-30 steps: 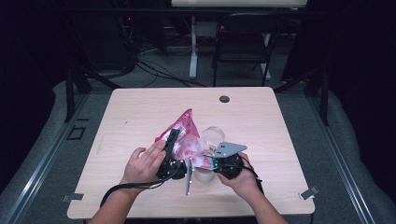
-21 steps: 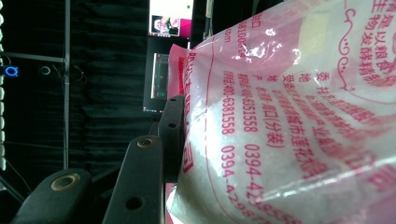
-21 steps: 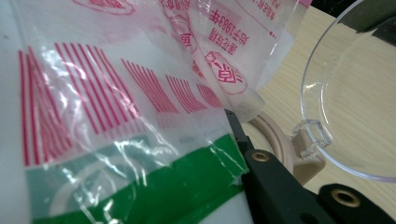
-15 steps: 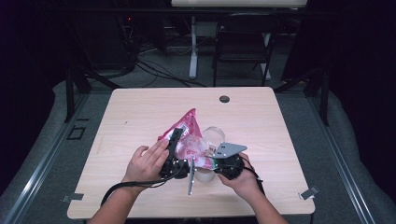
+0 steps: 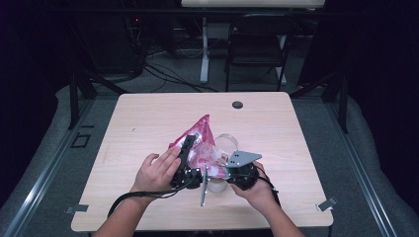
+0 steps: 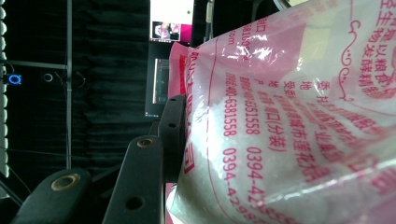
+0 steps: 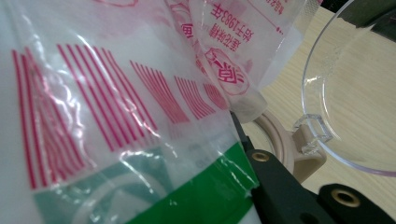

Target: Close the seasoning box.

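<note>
A pink-and-white plastic bag (image 5: 201, 143) with red print stands raised over the table's front middle. My left gripper (image 5: 189, 148) comes up along the bag's left side and is shut on it. In the left gripper view one black jaw presses on the bag (image 6: 289, 121), which hides the other jaw. My right gripper (image 5: 228, 170), with its grey plate, is shut on the bag's lower right part. In the right gripper view the bag's green-banded end (image 7: 140, 140) covers one jaw, and the other jaw stands at the lower right.
A clear round container (image 5: 226, 143) sits on the wooden table (image 5: 148, 118) just behind the right gripper. Its clear lid (image 7: 355, 93) and beige rim (image 7: 280, 149) stand close to the right jaw. A small dark disc (image 5: 237, 104) lies near the far edge.
Both hands and the bag have shifted very slightly. Each gripper keeps its hold on the bag.
</note>
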The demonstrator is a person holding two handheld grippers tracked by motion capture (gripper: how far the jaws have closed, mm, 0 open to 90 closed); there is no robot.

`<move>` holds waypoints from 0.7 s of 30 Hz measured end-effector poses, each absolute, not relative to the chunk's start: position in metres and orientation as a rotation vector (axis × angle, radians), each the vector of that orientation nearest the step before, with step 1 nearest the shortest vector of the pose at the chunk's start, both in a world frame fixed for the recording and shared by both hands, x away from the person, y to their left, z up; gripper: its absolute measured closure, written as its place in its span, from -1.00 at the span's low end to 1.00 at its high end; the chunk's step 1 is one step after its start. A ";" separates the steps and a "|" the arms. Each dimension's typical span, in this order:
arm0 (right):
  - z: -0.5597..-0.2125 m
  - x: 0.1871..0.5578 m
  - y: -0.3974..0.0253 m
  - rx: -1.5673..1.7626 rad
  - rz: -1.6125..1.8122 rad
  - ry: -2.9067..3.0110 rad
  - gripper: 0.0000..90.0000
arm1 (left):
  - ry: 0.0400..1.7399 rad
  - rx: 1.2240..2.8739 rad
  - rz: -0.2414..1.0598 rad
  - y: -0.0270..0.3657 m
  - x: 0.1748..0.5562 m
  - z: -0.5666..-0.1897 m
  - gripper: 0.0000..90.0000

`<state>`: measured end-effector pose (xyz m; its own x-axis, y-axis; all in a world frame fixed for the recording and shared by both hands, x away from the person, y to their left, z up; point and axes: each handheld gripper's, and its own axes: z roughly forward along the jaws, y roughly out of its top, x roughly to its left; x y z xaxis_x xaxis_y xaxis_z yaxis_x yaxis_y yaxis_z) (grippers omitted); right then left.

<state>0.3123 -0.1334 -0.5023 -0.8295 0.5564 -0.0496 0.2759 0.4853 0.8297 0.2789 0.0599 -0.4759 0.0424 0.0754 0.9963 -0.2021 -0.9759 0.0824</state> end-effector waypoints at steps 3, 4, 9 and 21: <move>-0.502 0.312 -0.134 0.699 1.261 2.425 1.00 | -0.129 2.118 2.037 0.060 0.279 -0.476 0.45; -0.502 0.312 -0.135 0.704 1.265 2.420 1.00 | -0.129 2.121 2.035 0.060 0.279 -0.477 0.45; -0.502 0.311 -0.136 0.709 1.260 2.416 1.00 | -0.127 2.122 2.026 0.060 0.281 -0.478 0.45; -0.501 0.310 -0.138 0.711 1.246 2.411 1.00 | -0.120 2.130 2.009 0.060 0.282 -0.478 0.46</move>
